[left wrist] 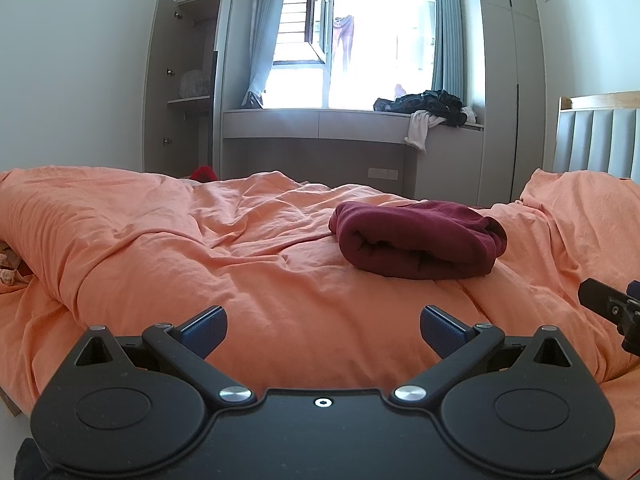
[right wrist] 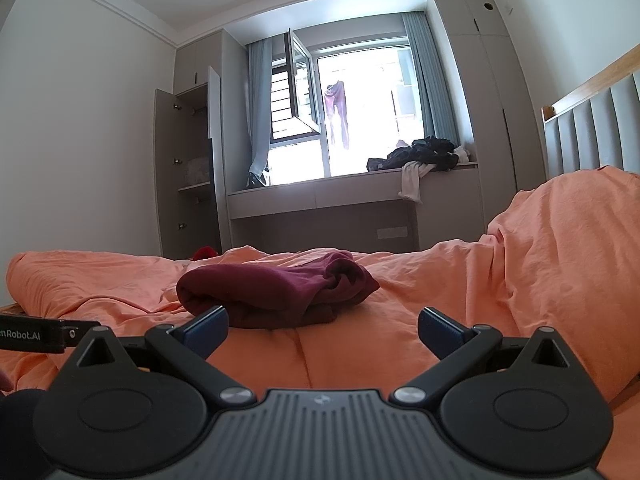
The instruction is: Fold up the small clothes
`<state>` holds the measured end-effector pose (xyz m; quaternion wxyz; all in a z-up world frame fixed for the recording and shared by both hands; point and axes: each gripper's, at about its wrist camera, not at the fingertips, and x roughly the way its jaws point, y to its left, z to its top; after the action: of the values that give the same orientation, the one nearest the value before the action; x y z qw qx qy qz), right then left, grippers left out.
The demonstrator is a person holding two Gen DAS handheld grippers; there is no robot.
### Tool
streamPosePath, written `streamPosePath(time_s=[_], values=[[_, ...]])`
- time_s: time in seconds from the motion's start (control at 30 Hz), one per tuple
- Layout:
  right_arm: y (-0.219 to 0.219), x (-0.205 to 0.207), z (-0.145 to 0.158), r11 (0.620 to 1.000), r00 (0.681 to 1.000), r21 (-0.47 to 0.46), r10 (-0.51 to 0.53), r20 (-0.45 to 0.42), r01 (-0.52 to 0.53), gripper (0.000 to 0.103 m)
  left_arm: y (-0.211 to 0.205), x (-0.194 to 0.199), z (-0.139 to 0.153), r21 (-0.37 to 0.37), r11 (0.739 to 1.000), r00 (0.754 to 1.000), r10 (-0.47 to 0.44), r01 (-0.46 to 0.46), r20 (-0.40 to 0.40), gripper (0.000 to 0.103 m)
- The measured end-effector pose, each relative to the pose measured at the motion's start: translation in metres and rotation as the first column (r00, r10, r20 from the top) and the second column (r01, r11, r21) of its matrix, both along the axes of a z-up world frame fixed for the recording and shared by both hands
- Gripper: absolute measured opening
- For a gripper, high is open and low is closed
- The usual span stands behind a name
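A dark red garment (left wrist: 418, 242) lies folded into a thick bundle on the orange bed cover (left wrist: 200, 248). It sits ahead and to the right of my left gripper (left wrist: 323, 330), which is open and empty, low over the near part of the bed. In the right wrist view the same red garment (right wrist: 276, 288) lies just ahead and to the left of my right gripper (right wrist: 323, 330), also open and empty. Part of the right gripper (left wrist: 612, 304) shows at the left view's right edge.
A raised hump of orange cover (right wrist: 560, 248) rises on the right by the padded headboard (right wrist: 592, 128). Behind the bed are a window bench with a heap of dark clothes (left wrist: 428, 106), an open wardrobe (left wrist: 180, 80) and a red object (left wrist: 204, 173) on the floor.
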<state>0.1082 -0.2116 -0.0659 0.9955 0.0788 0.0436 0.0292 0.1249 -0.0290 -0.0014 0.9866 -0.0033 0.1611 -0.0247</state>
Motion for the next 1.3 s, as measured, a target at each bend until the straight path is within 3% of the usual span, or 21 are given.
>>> streamPosePath(time_s=[0.9, 1.3], values=[[0.0006, 0.0052, -0.0030, 1.000, 1.000, 0.011, -0.001, -0.011, 0.001, 0.103, -0.0016, 0.0022, 0.0012, 0.004, 1.000, 1.000, 0.000, 0.000, -0.009, 0.102], [0.0008, 0.0054, -0.0051, 1.000, 1.000, 0.015, 0.004, -0.018, -0.004, 0.103, -0.0035, 0.0013, 0.0009, 0.046, 0.998, 0.999, 0.031, -0.030, -0.029, 0.102]])
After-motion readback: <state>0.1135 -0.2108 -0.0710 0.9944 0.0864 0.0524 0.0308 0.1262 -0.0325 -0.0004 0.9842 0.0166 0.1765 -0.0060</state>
